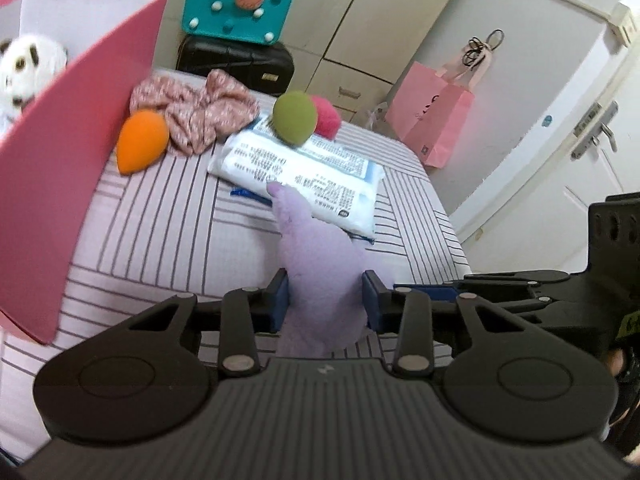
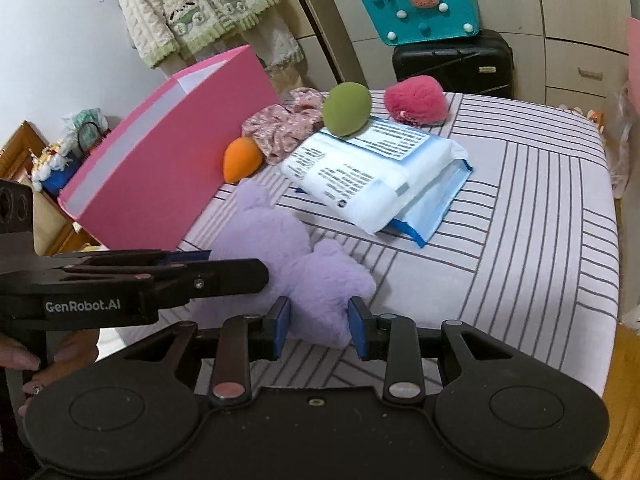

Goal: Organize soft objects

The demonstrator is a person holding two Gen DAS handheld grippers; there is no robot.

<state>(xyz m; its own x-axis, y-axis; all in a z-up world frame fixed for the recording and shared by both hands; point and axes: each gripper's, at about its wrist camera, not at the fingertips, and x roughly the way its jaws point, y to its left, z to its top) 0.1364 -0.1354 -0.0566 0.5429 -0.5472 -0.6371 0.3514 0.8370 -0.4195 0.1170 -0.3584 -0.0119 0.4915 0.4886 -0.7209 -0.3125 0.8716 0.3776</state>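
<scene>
A purple plush star [image 2: 296,264] lies at the near edge of the striped bed [image 2: 520,220]. My left gripper [image 1: 326,300] is shut on one arm of the plush star [image 1: 320,268]. My right gripper [image 2: 319,326] is shut on another arm of it. The left gripper's body [image 2: 160,280] shows to the left in the right wrist view. A pink box [image 2: 160,160] stands at the bed's left with a white plush dog [image 1: 28,68] inside. An orange sponge [image 2: 240,158], a green sponge [image 2: 346,110], a pink fluffy ball [image 2: 416,98] and a floral scrunchie [image 2: 288,124] lie further back.
A white and blue pack of pads [image 2: 380,184] lies mid-bed under the green sponge. A black suitcase [image 2: 452,64] with a teal bag [image 2: 420,4] stands behind the bed. A pink paper bag [image 1: 432,116] hangs on a door. Wardrobe doors line the back.
</scene>
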